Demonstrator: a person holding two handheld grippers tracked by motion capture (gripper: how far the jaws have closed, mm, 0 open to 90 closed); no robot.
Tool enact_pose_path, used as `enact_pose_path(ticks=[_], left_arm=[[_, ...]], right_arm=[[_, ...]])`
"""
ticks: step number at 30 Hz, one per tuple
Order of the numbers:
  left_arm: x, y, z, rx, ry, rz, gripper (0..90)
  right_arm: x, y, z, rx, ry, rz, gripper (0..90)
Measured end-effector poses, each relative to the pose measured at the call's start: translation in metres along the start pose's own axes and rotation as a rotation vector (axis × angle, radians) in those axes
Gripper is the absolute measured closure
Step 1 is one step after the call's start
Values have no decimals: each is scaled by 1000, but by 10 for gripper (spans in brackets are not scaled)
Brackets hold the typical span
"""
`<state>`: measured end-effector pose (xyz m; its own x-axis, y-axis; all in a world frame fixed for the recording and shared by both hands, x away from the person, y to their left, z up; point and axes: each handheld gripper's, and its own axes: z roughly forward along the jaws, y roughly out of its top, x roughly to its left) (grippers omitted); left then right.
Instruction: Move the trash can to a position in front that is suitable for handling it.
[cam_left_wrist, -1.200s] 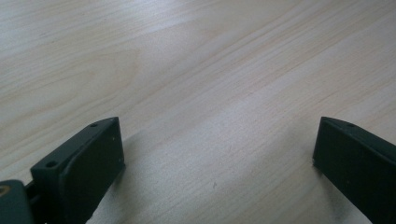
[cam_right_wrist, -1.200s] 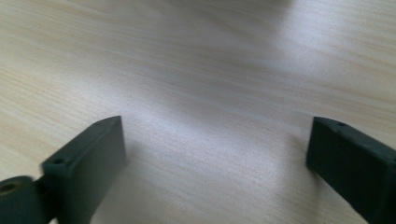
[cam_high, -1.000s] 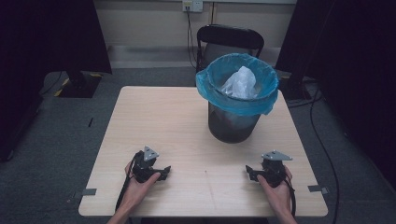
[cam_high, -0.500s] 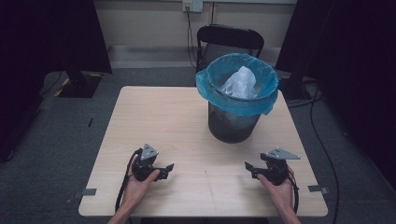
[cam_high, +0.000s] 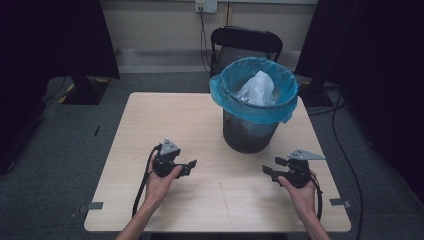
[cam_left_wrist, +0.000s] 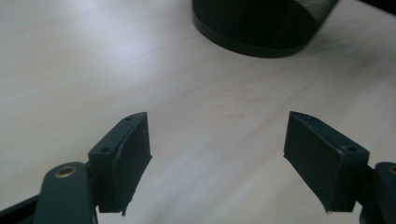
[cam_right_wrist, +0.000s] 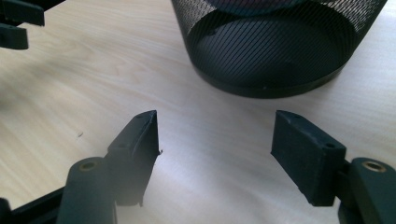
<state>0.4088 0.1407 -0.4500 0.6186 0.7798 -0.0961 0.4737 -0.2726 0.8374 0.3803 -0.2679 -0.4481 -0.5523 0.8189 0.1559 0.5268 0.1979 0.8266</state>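
A black mesh bin (cam_high: 252, 127) with a blue liner (cam_high: 255, 92) stands on the far right part of the wooden table (cam_high: 150, 115). Crumpled white plastic (cam_high: 257, 90) lies inside it. My left gripper (cam_high: 189, 166) is held low over the table at front left, jaws pointing right, open and empty (cam_left_wrist: 217, 158). My right gripper (cam_high: 270, 167) is at front right, jaws pointing left, open and empty (cam_right_wrist: 215, 156). The bin's base (cam_left_wrist: 261, 28) lies ahead of the left gripper's jaws, and its mesh wall (cam_right_wrist: 275, 42) ahead of the right gripper's jaws.
A black chair (cam_high: 245, 42) stands behind the table. Dark curtains flank the room and cables run down the back wall. The other gripper (cam_right_wrist: 14, 23) shows at the top left of the right gripper view. Bare tabletop (cam_high: 225, 195) lies between the hands.
Both grippers have moved a little forward, away from the table's front edge; the left one also shifted slightly right. Both stay open.
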Motion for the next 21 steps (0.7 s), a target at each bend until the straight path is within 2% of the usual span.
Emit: enact_pose_path(ticks=[1,2,3,4,6,9,12,15,17,18,20,21], left_arm=[[2,4,3,-8,-16,-16,222],[2,7,5,-9,4,-20,222],[3,12,7,-10,26,-9,222],[3,16,10,-9,34,10,222],[4,24,16,-12,40,21,227],[7,36,28,-26,38,26,226],[10,46,42,-27,61,46,225],[17,55,57,-38,42,5,226],[22,62,69,-24,73,34,226],[25,66,74,-27,82,34,230],[31,71,86,-43,68,-9,229],[34,74,93,-33,67,-23,229]], right_arm=[[-2,2,1,-2,-2,6,316],[-5,5,2,-8,1,16,322],[-8,7,4,-13,1,29,340],[-12,9,6,-10,4,40,343],[-17,14,9,-23,-4,53,352],[-24,23,13,-27,-22,54,388],[-30,33,17,-33,-57,48,411],[-42,44,19,-39,-77,50,433],[-51,50,22,-31,-94,53,457],[-55,54,23,-35,-108,48,472],[-65,59,26,-26,-139,49,487],[-69,62,29,-20,-157,52,490]])
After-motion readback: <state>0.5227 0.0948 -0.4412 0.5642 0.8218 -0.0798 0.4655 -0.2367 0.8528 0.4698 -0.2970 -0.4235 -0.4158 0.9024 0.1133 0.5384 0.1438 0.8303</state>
